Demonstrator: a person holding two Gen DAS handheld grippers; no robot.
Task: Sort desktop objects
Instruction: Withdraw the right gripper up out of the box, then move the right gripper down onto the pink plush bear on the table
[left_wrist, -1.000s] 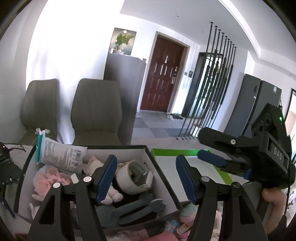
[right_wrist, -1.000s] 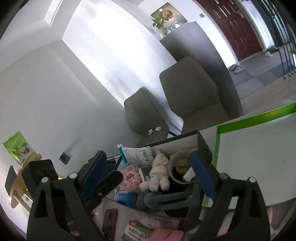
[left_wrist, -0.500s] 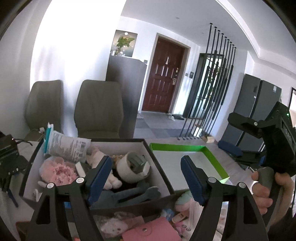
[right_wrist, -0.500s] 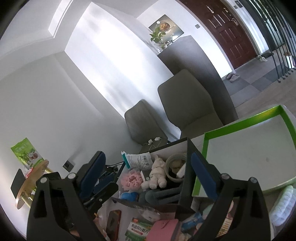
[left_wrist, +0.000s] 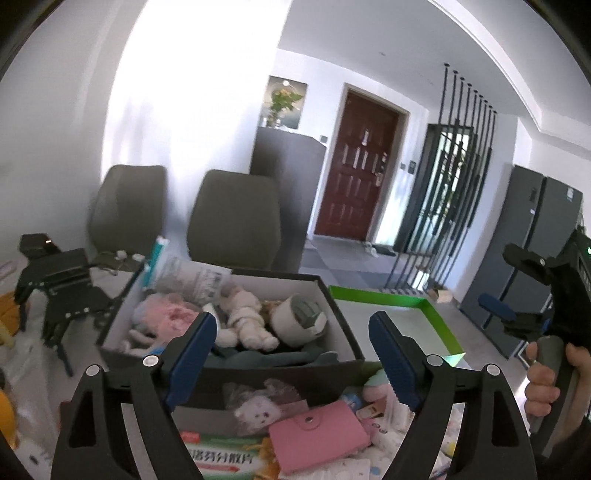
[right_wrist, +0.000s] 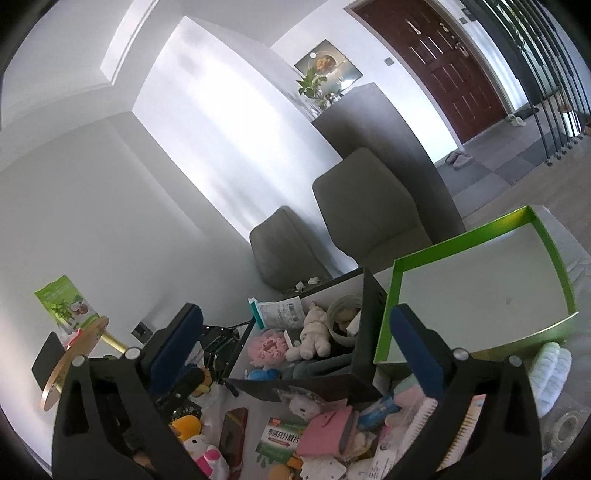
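While my left gripper (left_wrist: 291, 354) and right gripper (right_wrist: 295, 341) both hang wide apart, holding nothing, I see the toy-filled box (left_wrist: 343, 328) beside the green tray (right_wrist: 554, 254), clutter near a pink wallet (left_wrist: 319, 437)

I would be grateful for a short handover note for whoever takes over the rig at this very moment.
Left gripper: open, empty, raised above the clutter.
Right gripper: open, empty, also raised.
Black box: already holds a plush bear, a pink fluffy item, a tape roll and a white packet.
Green tray: beside the box, nothing visible in it.
Left to sort: the pile in front, including the pink wallet, medicine box and comb.
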